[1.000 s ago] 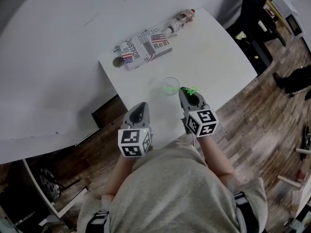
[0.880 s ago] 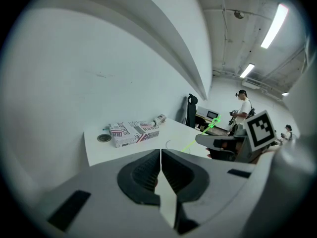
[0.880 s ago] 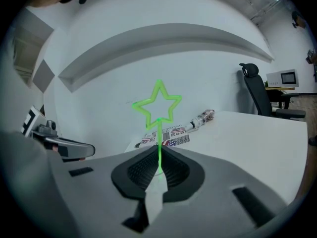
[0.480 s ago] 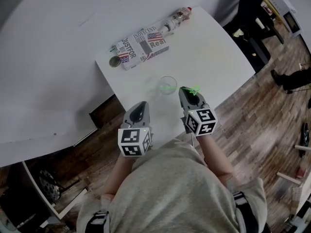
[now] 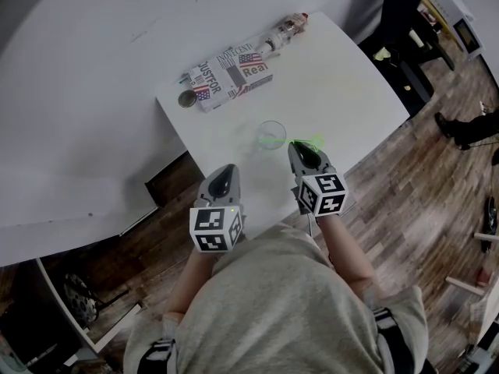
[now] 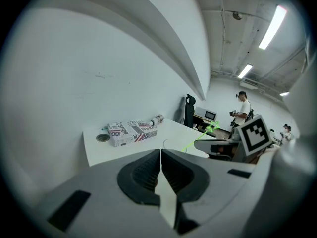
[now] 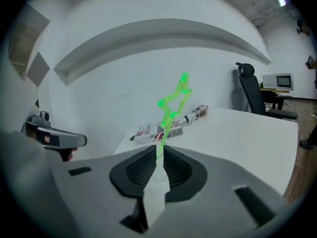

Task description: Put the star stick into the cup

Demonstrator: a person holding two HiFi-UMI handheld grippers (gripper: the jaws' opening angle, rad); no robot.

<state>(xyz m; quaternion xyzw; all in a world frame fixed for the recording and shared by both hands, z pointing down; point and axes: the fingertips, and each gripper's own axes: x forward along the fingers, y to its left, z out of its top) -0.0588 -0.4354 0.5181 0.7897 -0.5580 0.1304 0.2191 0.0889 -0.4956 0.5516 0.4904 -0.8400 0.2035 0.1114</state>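
Left gripper (image 6: 160, 152): you hold it low over the near edge of the table (image 5: 343, 84), jaws pressed together with nothing between them.

Right gripper (image 7: 159, 152): your jaws are clenched on the thin stem of the star stick (image 7: 165, 119). The green star head stands just above the jaw tips in the right gripper view.

Head view: the stick lies roughly level, with its star end beside the right gripper's tip. Its plain end reaches across the rim of the cup (image 5: 272, 133). Whether that end is inside the cup cannot be told.

The clear cup stands upright just beyond both grippers.

Farther back lies a printed box (image 5: 230, 72), with a small round cap (image 5: 186, 99) at its left end. A bottle (image 5: 284, 31) lies on its side past the box's right end.
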